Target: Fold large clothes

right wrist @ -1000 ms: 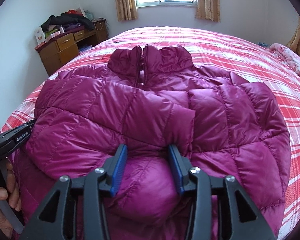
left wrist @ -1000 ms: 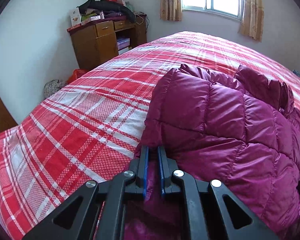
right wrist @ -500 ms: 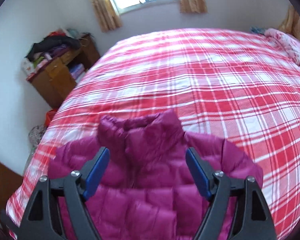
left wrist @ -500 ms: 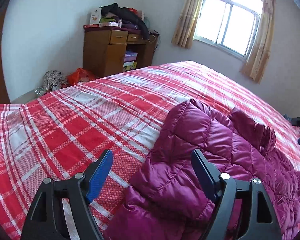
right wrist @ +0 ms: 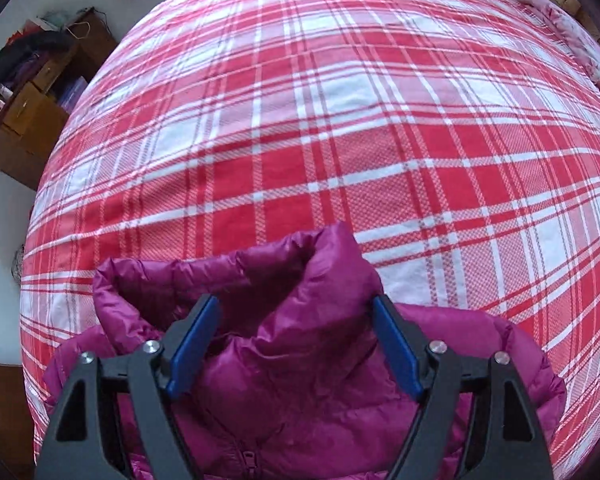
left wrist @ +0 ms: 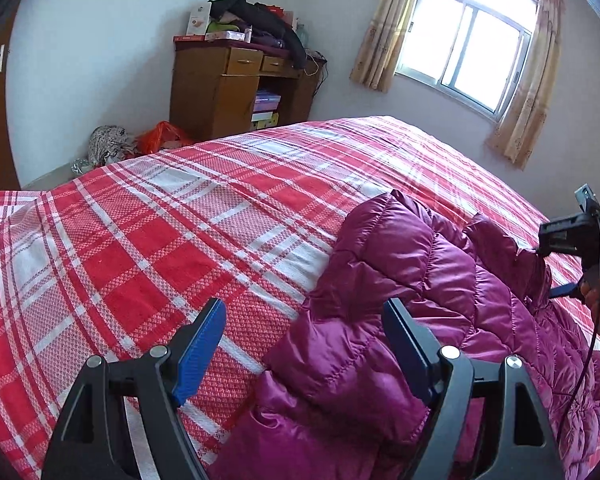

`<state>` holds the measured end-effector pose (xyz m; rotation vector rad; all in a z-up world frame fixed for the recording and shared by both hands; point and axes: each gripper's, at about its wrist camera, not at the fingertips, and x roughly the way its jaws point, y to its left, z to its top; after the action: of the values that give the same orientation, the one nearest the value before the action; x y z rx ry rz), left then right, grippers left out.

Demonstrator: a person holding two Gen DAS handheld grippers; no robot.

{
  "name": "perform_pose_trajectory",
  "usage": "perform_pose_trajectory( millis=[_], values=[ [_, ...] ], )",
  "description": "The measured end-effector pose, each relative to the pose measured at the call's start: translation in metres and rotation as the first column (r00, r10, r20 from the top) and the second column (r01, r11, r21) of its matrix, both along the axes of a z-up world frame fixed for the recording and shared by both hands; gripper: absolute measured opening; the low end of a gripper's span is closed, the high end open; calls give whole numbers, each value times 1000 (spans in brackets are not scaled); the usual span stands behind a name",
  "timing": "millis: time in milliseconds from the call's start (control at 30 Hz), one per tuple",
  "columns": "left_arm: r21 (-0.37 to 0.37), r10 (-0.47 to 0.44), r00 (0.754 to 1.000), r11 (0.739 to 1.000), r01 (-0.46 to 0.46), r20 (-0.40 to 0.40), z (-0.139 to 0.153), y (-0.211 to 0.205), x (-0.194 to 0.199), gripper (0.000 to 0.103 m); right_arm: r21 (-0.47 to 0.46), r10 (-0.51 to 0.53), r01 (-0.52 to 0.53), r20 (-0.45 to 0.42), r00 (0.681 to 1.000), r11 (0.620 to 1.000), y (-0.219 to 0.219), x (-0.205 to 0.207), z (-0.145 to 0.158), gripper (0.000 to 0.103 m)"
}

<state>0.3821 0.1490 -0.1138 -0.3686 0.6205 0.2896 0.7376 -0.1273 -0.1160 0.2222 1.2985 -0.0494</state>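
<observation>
Magenta puffer jacket spread flat on plaid bed for folding; left gripper fingers apart, clamping nothing, straddling near-left edge; right gripper fingers just easing inward, apart over far collar, ready to pinch.

Left tongs agape; right tongs agape, aimed steeply down.

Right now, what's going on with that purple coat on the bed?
A person is folding a purple puffer jacket on a red plaid bedspread, a handheld gripper in each hand. The left gripper has just let go of the jacket's side and hangs open over its edge. The right gripper is open above the collar, its jaws beginning to close, pads not yet pressing. The jacket lies zipped, front up.
</observation>
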Motion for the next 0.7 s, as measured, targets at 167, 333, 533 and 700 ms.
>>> perform_pose_trajectory(
  millis=[167, 333, 533, 700],
  values=[
    [-12, 4, 1000, 1000, -4, -6, -1, 2, 0, 80, 44, 28, -28, -5, 1000, 999, -25, -21, 6, 15],
    [-26, 5, 1000, 1000, -6, -7, -3, 4, 1, 80, 34, 64, -66, 45, 997, 997, -40, -51, 32, 12],
    [-29, -10, 1000, 1000, 10, -2, -2, 3, 1, 80, 38, 70, -76, 132, 989, 996, -57, -83, 39, 12],
    [-10, -37, 999, 999, 37, -2, 0, -2, 2, 80, 66, 45, -62, 234, 971, 996, -68, -107, 13, 12]
  ],
)
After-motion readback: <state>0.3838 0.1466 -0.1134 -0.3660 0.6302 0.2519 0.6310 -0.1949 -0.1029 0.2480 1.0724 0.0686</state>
